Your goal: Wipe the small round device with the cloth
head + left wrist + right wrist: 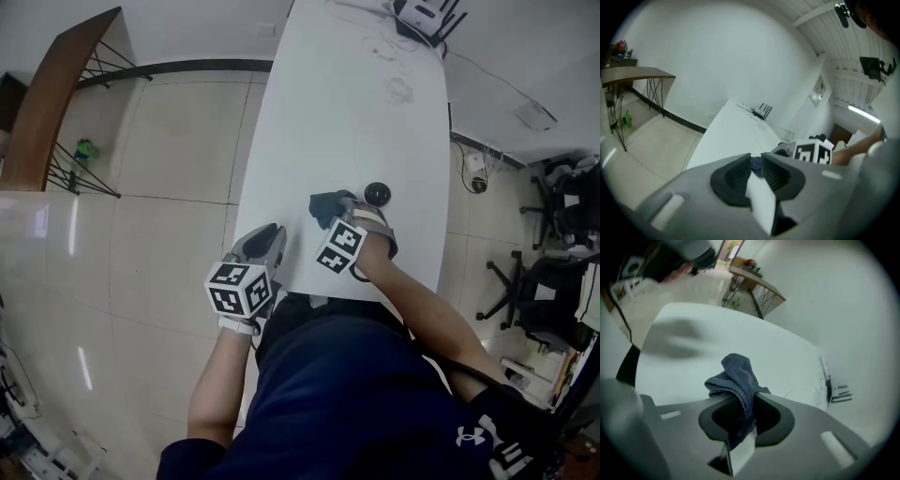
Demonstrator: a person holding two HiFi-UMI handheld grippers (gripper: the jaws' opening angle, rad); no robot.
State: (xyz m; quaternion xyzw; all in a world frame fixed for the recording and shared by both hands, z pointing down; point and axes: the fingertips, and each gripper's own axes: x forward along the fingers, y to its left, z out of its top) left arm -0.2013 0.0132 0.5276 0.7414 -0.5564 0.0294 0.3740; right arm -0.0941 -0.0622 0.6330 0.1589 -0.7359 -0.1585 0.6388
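The small round device (pixel 377 194), black with a pale ring, sits on the white table (pixel 347 112) near its front end. Just left of it, my right gripper (pixel 336 204) points down and is shut on a dark blue-grey cloth (pixel 326 203). In the right gripper view the bunched cloth (pixel 736 376) sticks out past the jaws of the right gripper (pixel 751 397); the device is hidden there. My left gripper (pixel 269 240) hovers at the table's front left edge, its jaws a narrow slit apart with nothing between them, as the left gripper view (pixel 756 159) shows.
A black router (pixel 427 17) with cables lies at the table's far end. A wooden shelf on wire legs (pixel 52 94) stands on the tiled floor at left. Office chairs (pixel 553 281) and cables crowd the right side.
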